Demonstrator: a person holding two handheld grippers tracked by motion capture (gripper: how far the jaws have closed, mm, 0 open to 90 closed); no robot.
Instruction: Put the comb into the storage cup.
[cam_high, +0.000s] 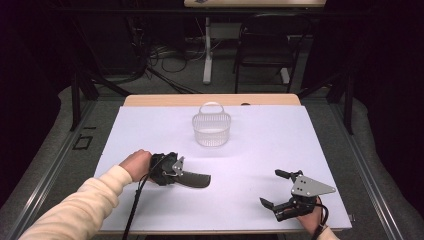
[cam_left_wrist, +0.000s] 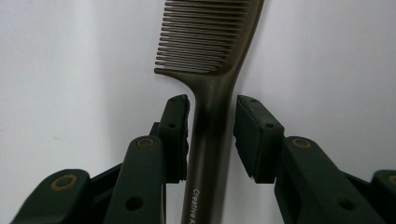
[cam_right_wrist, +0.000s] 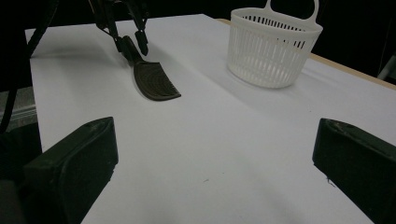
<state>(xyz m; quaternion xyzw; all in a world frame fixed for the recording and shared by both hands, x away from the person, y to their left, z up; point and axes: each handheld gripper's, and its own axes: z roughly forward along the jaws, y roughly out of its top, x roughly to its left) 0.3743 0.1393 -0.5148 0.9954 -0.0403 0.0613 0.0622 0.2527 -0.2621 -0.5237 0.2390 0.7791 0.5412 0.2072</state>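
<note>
**Cream Sleeve, Black Grippers**

The person wore a cream long sleeve (cam_high: 75, 207) on the left arm. The left gripper (cam_left_wrist: 212, 135) had matte black jaws with brass-coloured pivot rings and small screw holes. A black cable (cam_high: 134, 205) trailed from it. The right gripper (cam_high: 280, 187) was black too and carried a grey three-cornered plate (cam_high: 311, 187) dotted with screws.
</note>
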